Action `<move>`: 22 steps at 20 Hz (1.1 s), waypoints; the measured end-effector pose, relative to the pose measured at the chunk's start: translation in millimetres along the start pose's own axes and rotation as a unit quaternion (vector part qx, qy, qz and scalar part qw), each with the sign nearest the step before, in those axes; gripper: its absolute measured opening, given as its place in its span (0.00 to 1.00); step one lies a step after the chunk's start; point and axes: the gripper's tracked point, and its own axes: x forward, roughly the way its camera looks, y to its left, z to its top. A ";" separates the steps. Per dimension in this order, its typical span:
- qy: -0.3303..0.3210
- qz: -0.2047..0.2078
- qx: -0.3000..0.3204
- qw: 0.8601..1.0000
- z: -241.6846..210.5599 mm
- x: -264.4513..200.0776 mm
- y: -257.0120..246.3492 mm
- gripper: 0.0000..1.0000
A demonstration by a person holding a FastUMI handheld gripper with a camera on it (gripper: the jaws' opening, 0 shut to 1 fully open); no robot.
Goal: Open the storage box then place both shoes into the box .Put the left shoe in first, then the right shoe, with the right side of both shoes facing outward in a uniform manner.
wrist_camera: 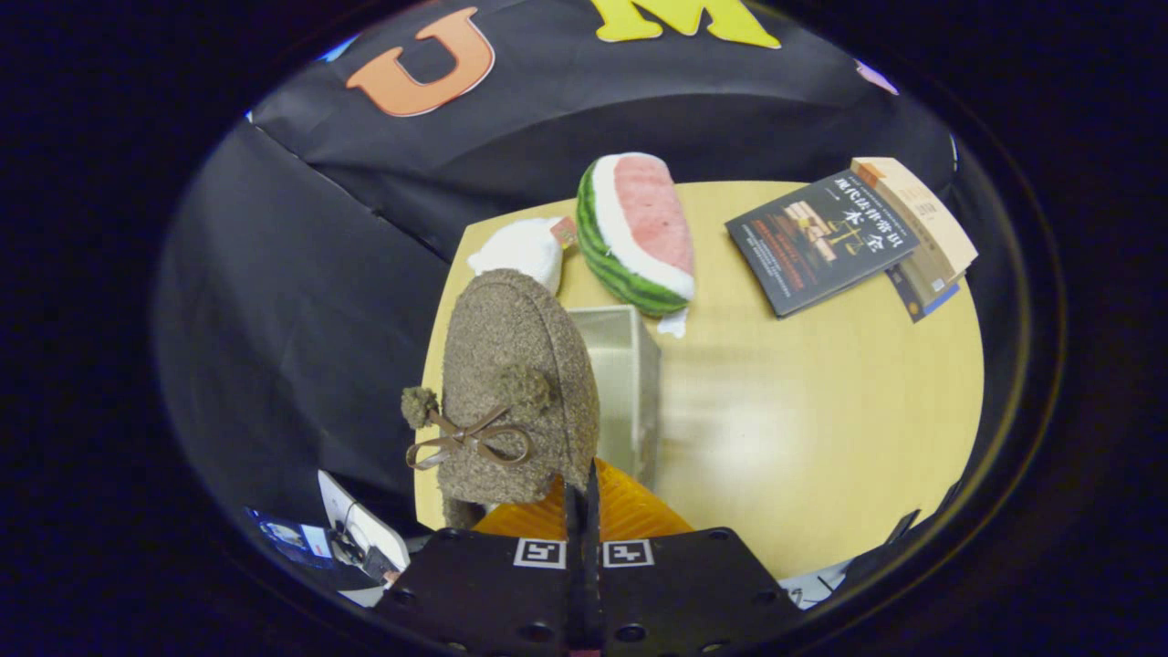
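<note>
above the table, tongs clamp the shoe.

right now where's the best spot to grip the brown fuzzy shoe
The thin collar edge at its heel end, from behind the heel, where the gripper looks pinched shut on the brown fuzzy shoe. Its toe is broad and rounded, with a bow and pom-poms on top, likely too bulky to span.

gripper is hanging up over the near edge of the surface, both fingers squeezed right together, basically no gap
</note>
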 end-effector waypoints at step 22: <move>0.009 -0.265 -0.002 0.964 -9.1 106.3 -39.4 0.05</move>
